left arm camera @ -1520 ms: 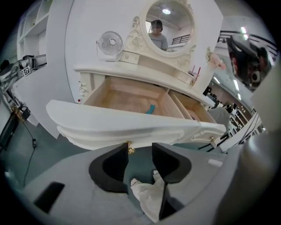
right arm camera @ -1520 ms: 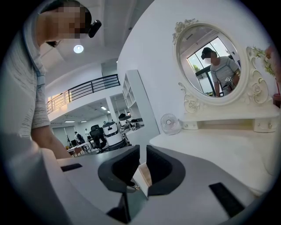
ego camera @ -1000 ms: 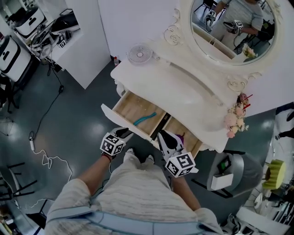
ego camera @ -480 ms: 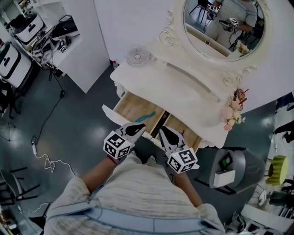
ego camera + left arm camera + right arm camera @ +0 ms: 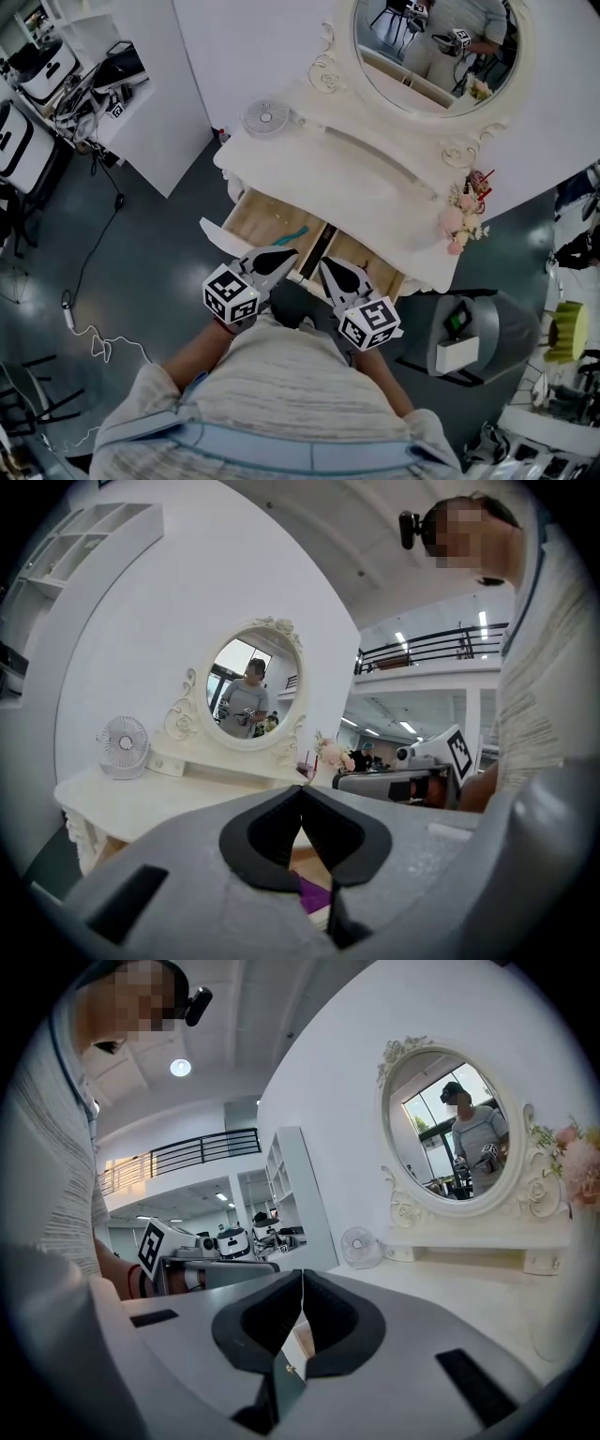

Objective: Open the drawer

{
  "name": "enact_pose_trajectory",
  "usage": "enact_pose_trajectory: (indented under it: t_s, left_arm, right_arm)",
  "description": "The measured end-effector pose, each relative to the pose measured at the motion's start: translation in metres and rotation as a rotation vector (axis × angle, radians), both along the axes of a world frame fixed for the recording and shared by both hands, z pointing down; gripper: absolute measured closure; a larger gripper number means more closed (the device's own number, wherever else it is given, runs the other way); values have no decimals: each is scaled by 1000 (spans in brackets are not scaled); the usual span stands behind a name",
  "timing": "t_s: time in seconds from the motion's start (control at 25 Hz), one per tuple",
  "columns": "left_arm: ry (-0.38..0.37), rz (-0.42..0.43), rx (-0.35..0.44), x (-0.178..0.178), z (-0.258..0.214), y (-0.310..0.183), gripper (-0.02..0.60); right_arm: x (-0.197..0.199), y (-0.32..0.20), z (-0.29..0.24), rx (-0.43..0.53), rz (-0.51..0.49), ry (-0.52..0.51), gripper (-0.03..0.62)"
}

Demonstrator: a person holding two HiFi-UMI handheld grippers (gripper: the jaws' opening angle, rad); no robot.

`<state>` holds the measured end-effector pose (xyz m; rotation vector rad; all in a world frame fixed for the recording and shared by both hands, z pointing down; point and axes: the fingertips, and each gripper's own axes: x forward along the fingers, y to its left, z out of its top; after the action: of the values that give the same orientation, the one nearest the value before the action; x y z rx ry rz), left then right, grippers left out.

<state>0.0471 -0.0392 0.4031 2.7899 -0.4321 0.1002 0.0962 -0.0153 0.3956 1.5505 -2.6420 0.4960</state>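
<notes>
Now the open drawer (image 5: 265, 216) lies below both closed jaws, apparently untouched.

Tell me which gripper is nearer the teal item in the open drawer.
Left. The left gripper hovers at the front edge of the drawer, just in front of the teal item. The right gripper is off to the right, by the neighbouring drawer.

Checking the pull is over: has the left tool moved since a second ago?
Yes. The left tool has risen from under the drawer front to overlap it; its jaws have just closed, empty.
</notes>
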Motion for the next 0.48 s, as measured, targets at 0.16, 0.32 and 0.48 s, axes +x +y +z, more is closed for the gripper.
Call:
enact_pose_trajectory:
  t_s: [0.16, 0.32, 0.48]
  left_arm:
    - [14, 16, 37, 4, -9, 0, 568]
    - [29, 14, 41, 5, -13, -2, 568]
    - [34, 18, 46, 6, -17, -2, 568]
  right_arm:
    - [1, -1, -4, 13, 0, 31, 585]
    - [5, -4, -7, 20, 4, 47, 585]
    - [8, -4, -8, 21, 12, 61, 585]
